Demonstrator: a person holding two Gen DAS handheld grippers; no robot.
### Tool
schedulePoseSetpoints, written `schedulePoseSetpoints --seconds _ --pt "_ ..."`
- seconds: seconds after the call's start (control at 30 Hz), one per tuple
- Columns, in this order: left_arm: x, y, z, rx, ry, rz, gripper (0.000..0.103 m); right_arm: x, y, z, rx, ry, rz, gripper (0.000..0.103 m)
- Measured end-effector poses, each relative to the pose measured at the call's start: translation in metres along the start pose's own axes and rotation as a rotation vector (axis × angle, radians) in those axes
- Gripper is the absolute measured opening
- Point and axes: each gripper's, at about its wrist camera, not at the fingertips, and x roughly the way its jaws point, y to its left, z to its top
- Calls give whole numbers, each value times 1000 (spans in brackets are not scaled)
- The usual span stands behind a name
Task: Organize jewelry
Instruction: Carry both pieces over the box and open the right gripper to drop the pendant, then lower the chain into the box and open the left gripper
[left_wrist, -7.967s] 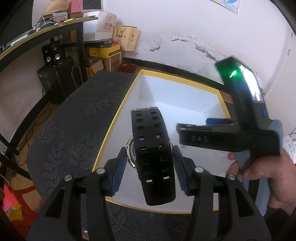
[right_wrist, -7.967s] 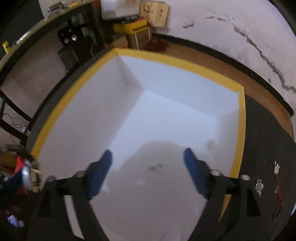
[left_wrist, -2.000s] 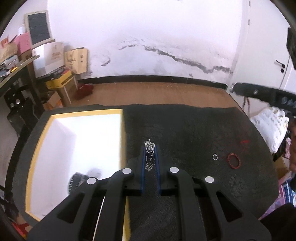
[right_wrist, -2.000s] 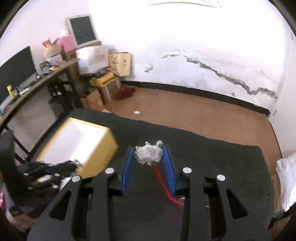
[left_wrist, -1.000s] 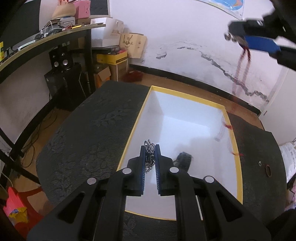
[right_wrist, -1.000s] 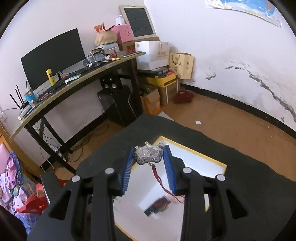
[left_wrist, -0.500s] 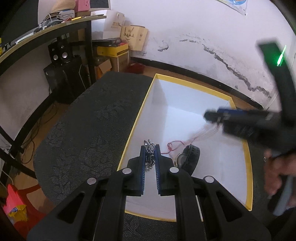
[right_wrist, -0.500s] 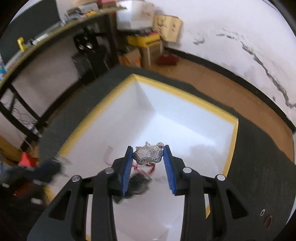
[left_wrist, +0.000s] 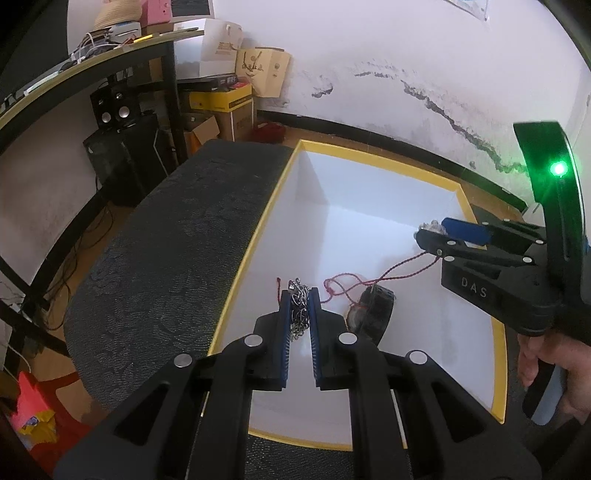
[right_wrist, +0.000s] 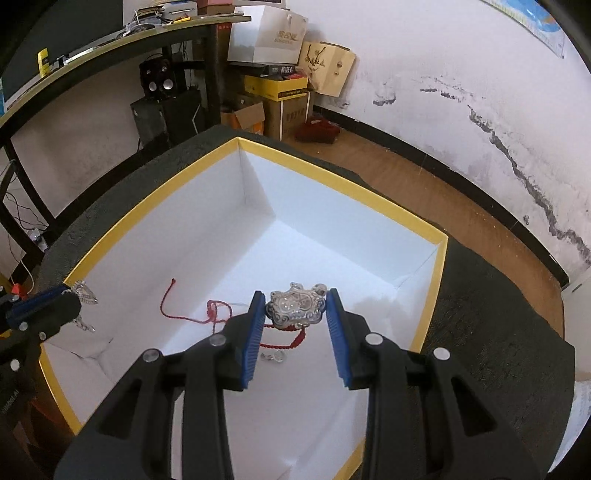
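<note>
My left gripper (left_wrist: 300, 295) is shut on a tangled silver chain (left_wrist: 298, 308), held over the near left side of the white box with a yellow rim (left_wrist: 258, 229). My right gripper (right_wrist: 295, 306) is shut on a silver lock pendant (right_wrist: 295, 304), held low inside the box (right_wrist: 155, 206). Its red cord (right_wrist: 192, 314) trails onto the box floor. It also shows in the left wrist view (left_wrist: 369, 282). A black watch (left_wrist: 371, 314) lies on the box floor. A small ring (right_wrist: 275, 356) lies under the right gripper. The right gripper (left_wrist: 430, 230) shows at the right of the left wrist view.
The box sits on a dark patterned cloth (left_wrist: 155, 258) over the table. A desk with speakers (left_wrist: 114, 114), cartons (right_wrist: 277, 92) and a bag stand along the far wall. Wooden floor (right_wrist: 424, 181) lies beyond the table's far edge.
The right gripper has lowered the pendant into the box, and more of its red cord now lies on the floor. The left gripper has held nearly still with the chain.
</note>
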Motion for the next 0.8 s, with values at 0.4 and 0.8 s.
schedulePoseSetpoints --seconds 0.4,0.8 --pt "24 -18 0 31 54 8 9 -62 -35 -31 49 -152 28 91" --pt "47 -43 -5 91 90 49 9 -128 -96 -125 166 -264 6 96"
